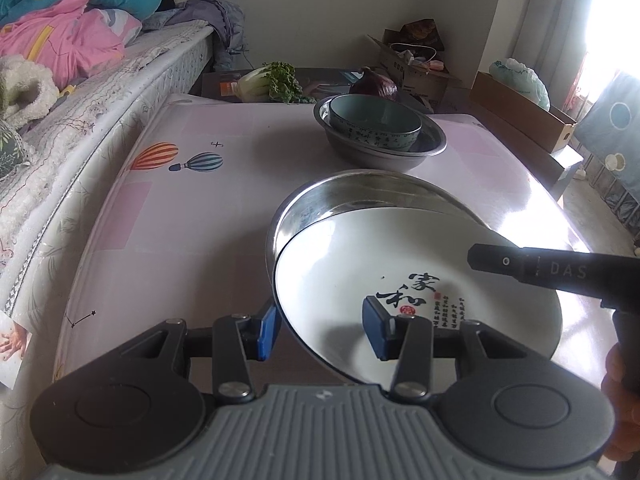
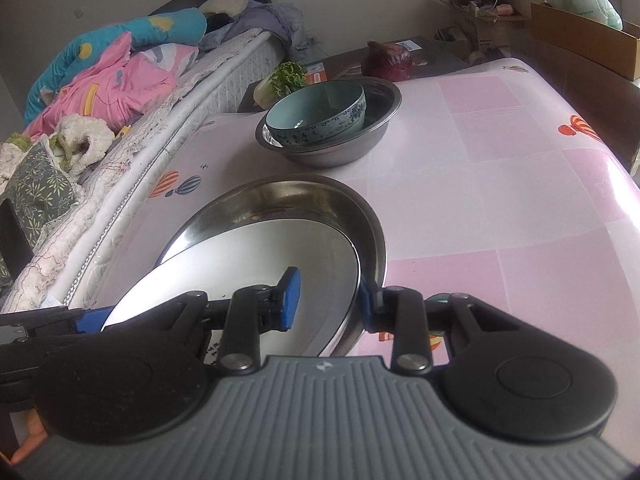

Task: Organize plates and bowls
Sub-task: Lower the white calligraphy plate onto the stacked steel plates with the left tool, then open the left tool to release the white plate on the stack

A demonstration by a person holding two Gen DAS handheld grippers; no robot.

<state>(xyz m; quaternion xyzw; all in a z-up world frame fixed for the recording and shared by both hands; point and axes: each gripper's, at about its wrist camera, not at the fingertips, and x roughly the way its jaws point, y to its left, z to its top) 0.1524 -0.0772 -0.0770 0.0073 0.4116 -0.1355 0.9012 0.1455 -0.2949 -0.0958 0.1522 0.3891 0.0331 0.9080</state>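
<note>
You get daylight from the window [image 1: 612, 20], which blows out to pure white in the left wrist view. It throws a hard glare patch on the glossy tablecloth [image 1: 532, 216] and a smaller one at its right edge in the right wrist view. The metal pan [image 2: 288, 200] mirrors the light. Your fisheye lenses bend the bed [image 1: 100, 92] and darken the corners. Nearby gripper bodies look soft; both pictures are slightly hazy.
</note>
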